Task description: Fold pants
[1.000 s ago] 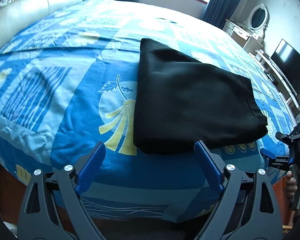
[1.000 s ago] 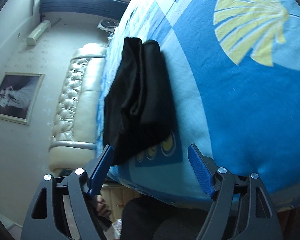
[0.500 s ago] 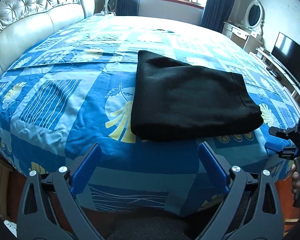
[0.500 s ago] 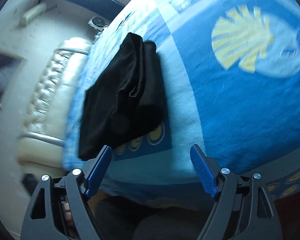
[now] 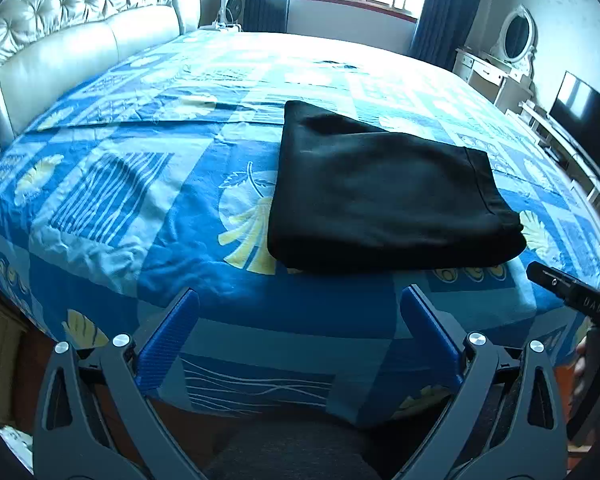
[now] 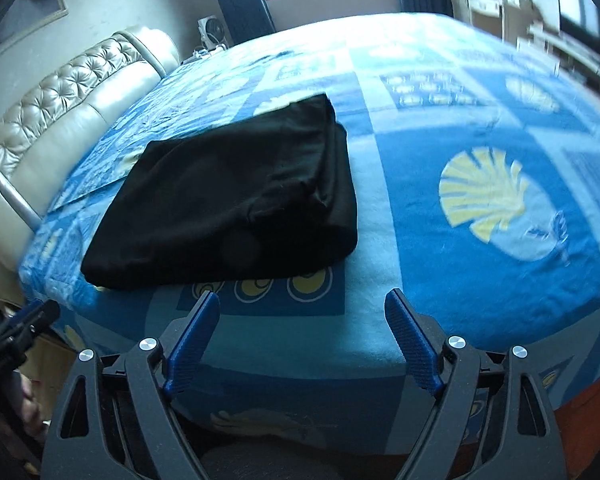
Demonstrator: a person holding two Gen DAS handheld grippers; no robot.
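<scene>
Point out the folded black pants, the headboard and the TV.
black pants (image 5: 384,196): left wrist view, middle of the top layer.
headboard (image 5: 80,36): left wrist view, tufted padding.
TV (image 5: 586,132): left wrist view, dark screen.

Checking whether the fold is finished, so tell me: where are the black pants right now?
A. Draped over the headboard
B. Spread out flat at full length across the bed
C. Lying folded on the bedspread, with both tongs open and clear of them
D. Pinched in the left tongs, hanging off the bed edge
C: the black pants lie as a compact folded stack on the bedspread, while the left tongs and right tongs are open, holding nothing.
</scene>
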